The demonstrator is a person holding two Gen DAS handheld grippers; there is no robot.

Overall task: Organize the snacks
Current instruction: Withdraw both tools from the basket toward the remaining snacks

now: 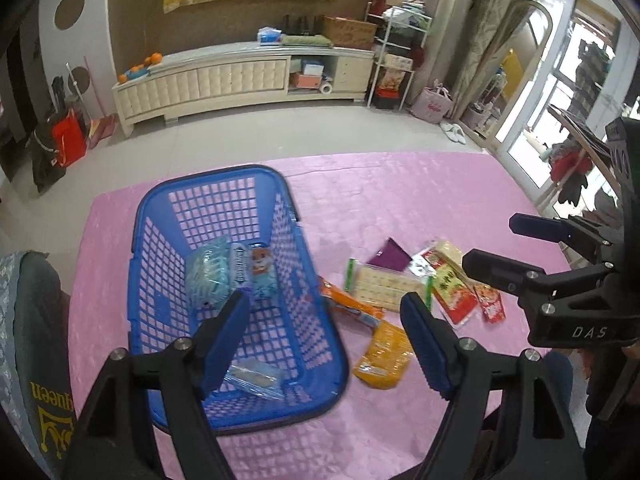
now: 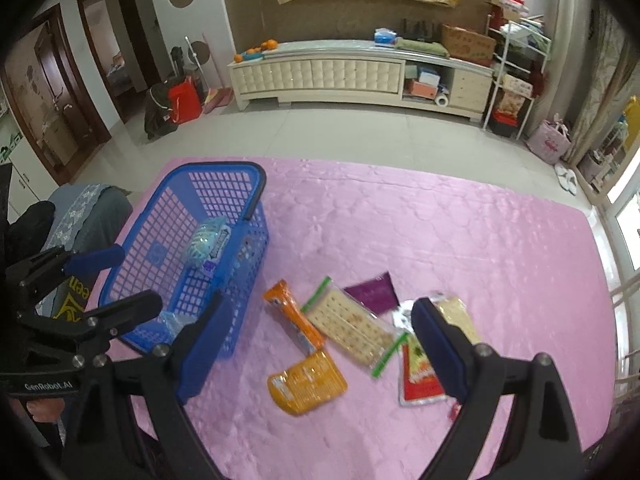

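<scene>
The clear-wrapped cracker packet (image 2: pixel 352 330) lies slantwise, just beyond the empty, wide-open right gripper (image 2: pixel 316 344) (nearer than the left gripper (image 1: pixel 324 340), empty, gaping over the blue plastic basket (image 1: pixel 280 184))

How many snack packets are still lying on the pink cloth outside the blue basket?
6, perhaps more hidden: orange stick pack nearest the basket, orange pouch in front, cracker sleeve, purple packet behind, pale packet, red-labelled packet. A small red item may be a seventh.
</scene>
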